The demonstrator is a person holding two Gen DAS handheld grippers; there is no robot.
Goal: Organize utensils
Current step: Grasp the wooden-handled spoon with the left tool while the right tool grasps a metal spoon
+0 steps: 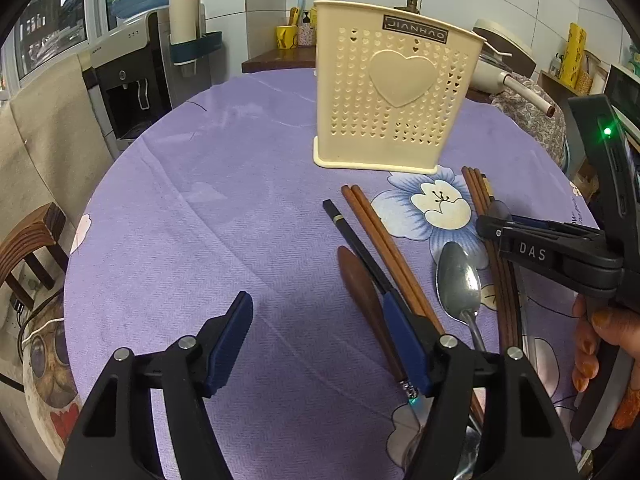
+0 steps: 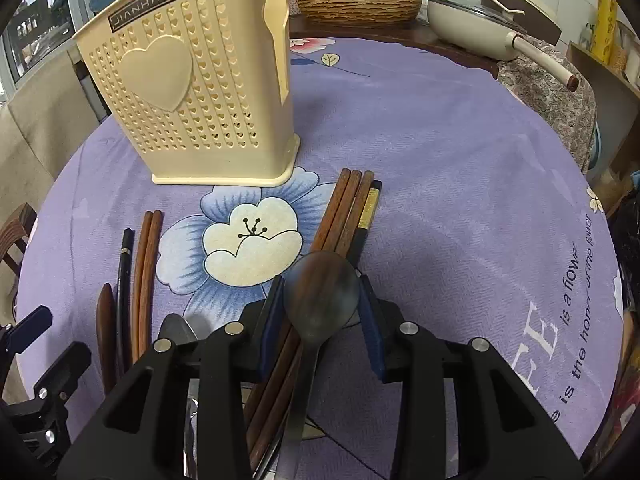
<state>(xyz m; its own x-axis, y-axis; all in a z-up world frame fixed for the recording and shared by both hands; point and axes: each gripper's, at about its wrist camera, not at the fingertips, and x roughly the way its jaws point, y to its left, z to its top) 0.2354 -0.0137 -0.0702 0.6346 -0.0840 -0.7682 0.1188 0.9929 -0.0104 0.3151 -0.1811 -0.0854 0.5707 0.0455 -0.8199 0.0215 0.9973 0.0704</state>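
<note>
Utensils lying flat on purple surface [image 1: 200, 220], just before cream holder [image 1: 394, 92]. Right tool [image 2: 320, 304] straddling dark spoon [image 2: 320, 292] bowl, pads apparently not yet pressing. Left tool [image 1: 316, 340] open beside black chopstick [image 1: 360, 244]. Likely light, rigid, slippery; best gripped mid-handle.

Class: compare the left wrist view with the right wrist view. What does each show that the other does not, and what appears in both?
Only the left wrist view shows the water dispenser, the yellow mug and a hand holding the right gripper.

Only the right wrist view shows the woven basket, a dark spoon between the right gripper's fingers, and the printed words on the cloth.

Both show the cream utensil holder, brown chopsticks, the black chopstick, the steel spoon and the pan.
</note>
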